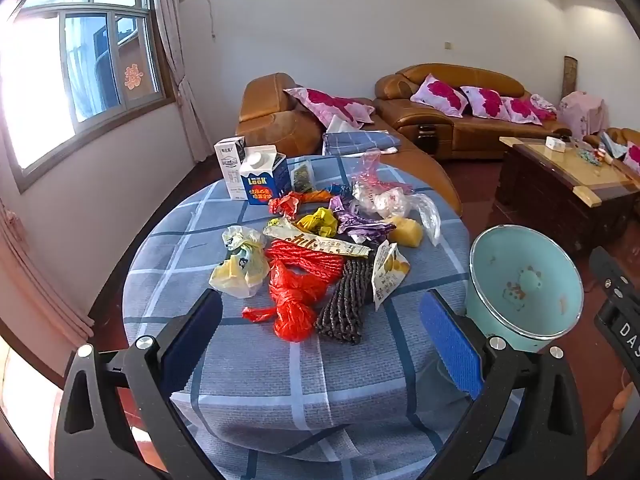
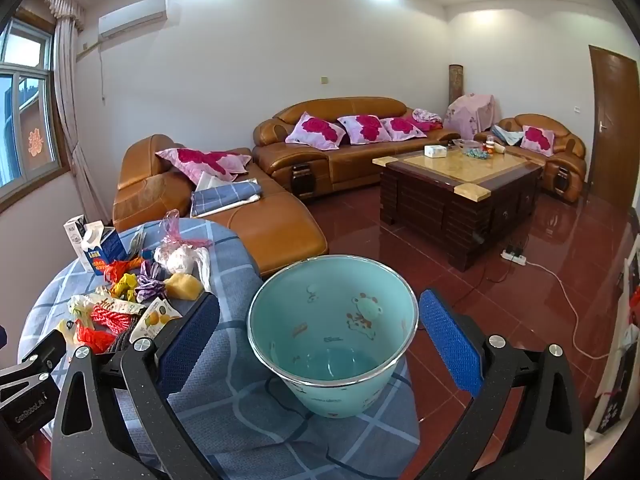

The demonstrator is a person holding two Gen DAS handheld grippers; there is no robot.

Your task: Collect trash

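Note:
A pile of trash lies on the round table with a blue plaid cloth (image 1: 280, 368): a red plastic bag (image 1: 294, 306), a yellow-white bag (image 1: 240, 266), a dark knitted piece (image 1: 346, 304), wrappers and two cartons (image 1: 262, 180). A teal bin (image 1: 524, 284) stands at the table's right edge and looks empty in the right wrist view (image 2: 332, 332). My left gripper (image 1: 320, 336) is open and empty, just short of the pile. My right gripper (image 2: 320, 332) is open, its fingers on either side of the bin, apart from it.
Brown leather sofas (image 2: 344, 148) with pink cushions line the far wall. A dark wooden coffee table (image 2: 460, 184) stands on the red tile floor. A power strip and cable (image 2: 514, 256) lie on the floor at the right. A window (image 1: 80, 72) is at the left.

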